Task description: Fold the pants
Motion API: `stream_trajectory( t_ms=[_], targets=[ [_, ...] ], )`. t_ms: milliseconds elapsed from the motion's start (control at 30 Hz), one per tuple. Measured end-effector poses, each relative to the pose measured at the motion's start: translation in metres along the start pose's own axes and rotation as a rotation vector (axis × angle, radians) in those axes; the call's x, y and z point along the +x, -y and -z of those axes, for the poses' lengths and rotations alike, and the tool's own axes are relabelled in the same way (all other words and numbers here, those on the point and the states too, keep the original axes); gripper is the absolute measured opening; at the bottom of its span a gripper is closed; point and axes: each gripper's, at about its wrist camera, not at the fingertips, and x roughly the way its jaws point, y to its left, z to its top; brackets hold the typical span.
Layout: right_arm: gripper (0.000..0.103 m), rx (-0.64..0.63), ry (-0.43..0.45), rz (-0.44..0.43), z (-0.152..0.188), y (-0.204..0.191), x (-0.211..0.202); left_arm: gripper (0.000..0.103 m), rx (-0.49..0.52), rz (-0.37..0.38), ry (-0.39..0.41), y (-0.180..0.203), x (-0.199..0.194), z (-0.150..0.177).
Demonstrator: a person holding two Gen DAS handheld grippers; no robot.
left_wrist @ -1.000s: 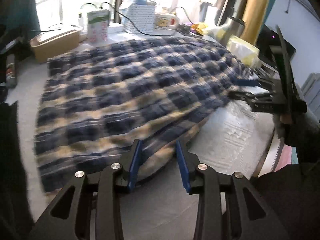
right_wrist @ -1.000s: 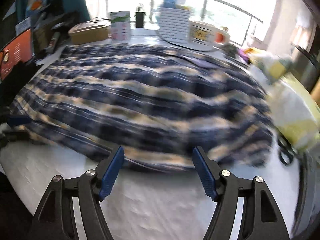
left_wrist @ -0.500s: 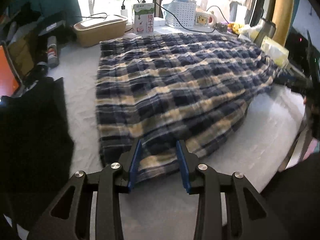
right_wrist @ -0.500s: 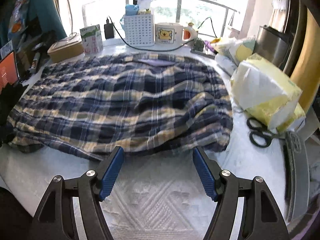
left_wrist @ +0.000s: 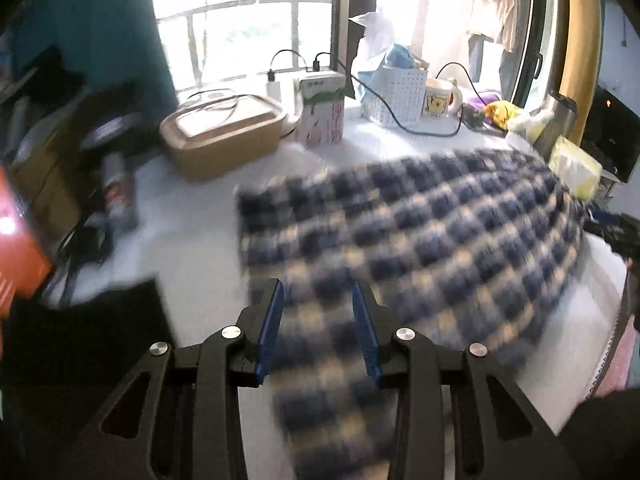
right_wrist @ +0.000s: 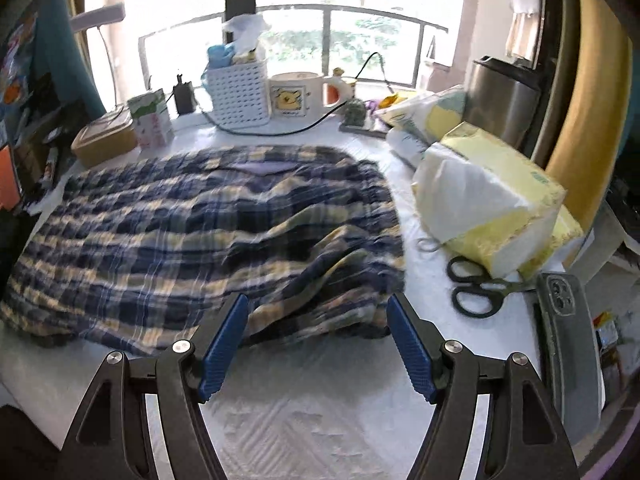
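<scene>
Your left claw [left_wrist: 318,330] pinches a strip of the blue and cream plaid pants [left_wrist: 420,240], which now runs lifted and blurred between its blue pads [left_wrist: 270,328]; a second ago that edge lay flat on the white quilted tabletop [left_wrist: 192,232]. The pants lie spread on the tabletop in front of the white perforated plastic basket [right_wrist: 239,92]. Your right claw [right_wrist: 318,346] stands spread with nothing gripped, slightly wider than before, just short of the pants' near hem. The black-handled scissors [right_wrist: 474,286] lie right of the pants.
</scene>
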Motion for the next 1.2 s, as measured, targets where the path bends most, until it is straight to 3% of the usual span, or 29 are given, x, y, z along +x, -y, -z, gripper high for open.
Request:
stream_trajectory(
  t_ms=[167, 400, 600, 733, 967, 1200],
  targets=[
    [0.074, 0.042, 0.020, 0.033, -0.010, 0.013, 0.003, 0.036, 0.009, 0.085, -0.027, -0.002, 0.050, -0.037],
    [0.074, 0.093, -0.009, 0.059, -0.011, 0.026, 0.017, 0.036, -0.064, 0.015, -0.147, -0.035, 0.116, -0.055],
    [0.074, 0.097, -0.032, 0.066, -0.008, 0.030, 0.024, 0.036, -0.055, -0.021, -0.126, -0.050, 0.109, -0.050],
    [0.074, 0.089, -0.028, 0.062, -0.007, 0.029, 0.023, 0.036, -0.004, -0.156, -0.128, -0.050, 0.102, -0.045],
    [0.074, 0.106, -0.019, 0.060, 0.005, 0.035, 0.010, 0.036, -0.131, -0.179, -0.098, -0.085, 0.065, -0.034],
    [0.074, 0.124, -0.008, 0.027, 0.012, 0.035, 0.003, 0.036, -0.132, -0.136, -0.034, -0.057, 0.020, -0.020]
  ],
)
